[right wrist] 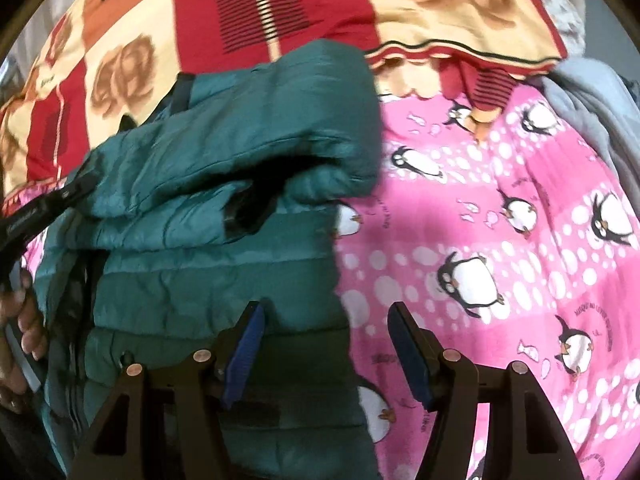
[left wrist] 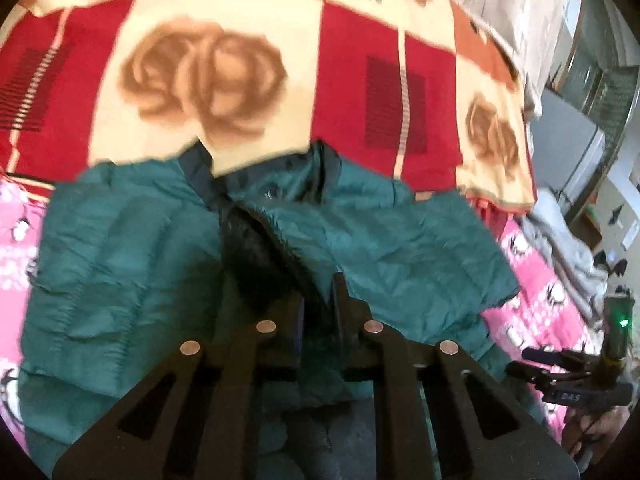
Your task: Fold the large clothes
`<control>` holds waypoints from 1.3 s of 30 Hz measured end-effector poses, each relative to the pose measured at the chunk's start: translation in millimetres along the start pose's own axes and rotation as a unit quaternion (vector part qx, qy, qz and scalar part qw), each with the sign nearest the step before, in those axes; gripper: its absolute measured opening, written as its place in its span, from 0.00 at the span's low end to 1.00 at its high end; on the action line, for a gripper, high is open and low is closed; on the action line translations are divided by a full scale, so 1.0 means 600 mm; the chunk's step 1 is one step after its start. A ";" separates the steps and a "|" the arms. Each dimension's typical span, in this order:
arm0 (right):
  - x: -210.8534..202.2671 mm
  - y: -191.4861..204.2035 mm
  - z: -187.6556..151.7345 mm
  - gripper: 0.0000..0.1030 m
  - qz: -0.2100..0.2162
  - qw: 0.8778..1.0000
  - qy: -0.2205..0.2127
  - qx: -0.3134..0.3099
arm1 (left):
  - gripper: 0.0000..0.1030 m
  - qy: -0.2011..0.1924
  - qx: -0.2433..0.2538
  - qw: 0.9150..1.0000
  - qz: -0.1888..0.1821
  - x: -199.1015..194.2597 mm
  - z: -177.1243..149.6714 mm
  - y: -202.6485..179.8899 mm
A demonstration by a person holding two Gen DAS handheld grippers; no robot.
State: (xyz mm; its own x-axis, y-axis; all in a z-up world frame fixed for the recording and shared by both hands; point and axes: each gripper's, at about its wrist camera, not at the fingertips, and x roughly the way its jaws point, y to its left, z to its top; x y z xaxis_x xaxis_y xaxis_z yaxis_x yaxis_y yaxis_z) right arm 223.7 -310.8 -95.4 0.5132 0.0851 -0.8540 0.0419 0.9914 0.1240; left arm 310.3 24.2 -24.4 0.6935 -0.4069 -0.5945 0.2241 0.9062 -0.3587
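A teal quilted jacket (left wrist: 120, 248) lies spread on the bed, its collar toward the far side and its dark lining showing along the open front. My left gripper (left wrist: 320, 304) sits low over the middle of the jacket, shut on the jacket's front edge, with teal cloth bunched under the fingers. In the right wrist view the jacket (right wrist: 240, 128) is folded over itself, with one sleeve lying across the body. My right gripper (right wrist: 328, 344) hangs open above the jacket's right edge. One blue pad (right wrist: 246, 348) is over the cloth and the other is over the sheet, with nothing between them.
A red, cream and orange blanket (left wrist: 200, 60) with rose prints covers the far part of the bed. A pink penguin sheet (right wrist: 500, 200) lies to the right of the jacket. Grey cloth (right wrist: 592, 100) is piled at the far right. A person's hand (right wrist: 24, 320) is at the left edge.
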 end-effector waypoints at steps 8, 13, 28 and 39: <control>-0.008 -0.027 0.014 0.60 0.020 0.998 -0.007 0.067 | 0.10 -0.084 -0.065 0.994 0.033 -0.127 0.028 0.102; -0.010 -0.015 0.019 0.60 0.010 0.998 -0.014 0.060 | 0.11 -0.044 -0.117 0.989 0.082 -0.121 0.010 0.178; -0.047 0.073 0.144 0.56 0.009 0.978 -0.205 -0.026 | 0.13 -0.083 -0.122 0.978 0.150 -0.133 0.012 0.178; 0.133 0.122 0.165 0.55 0.078 0.993 -0.042 -0.079 | 0.13 0.082 -0.035 0.976 0.197 0.017 -0.025 0.140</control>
State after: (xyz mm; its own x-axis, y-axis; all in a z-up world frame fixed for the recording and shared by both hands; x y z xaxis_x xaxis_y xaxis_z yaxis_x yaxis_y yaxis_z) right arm 352.5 -241.3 -104.8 0.5725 0.2370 -0.7849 -0.1761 0.9705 0.1646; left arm 326.2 94.1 -71.3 0.5954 -0.0459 -0.8021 -0.0898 0.9883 -0.1231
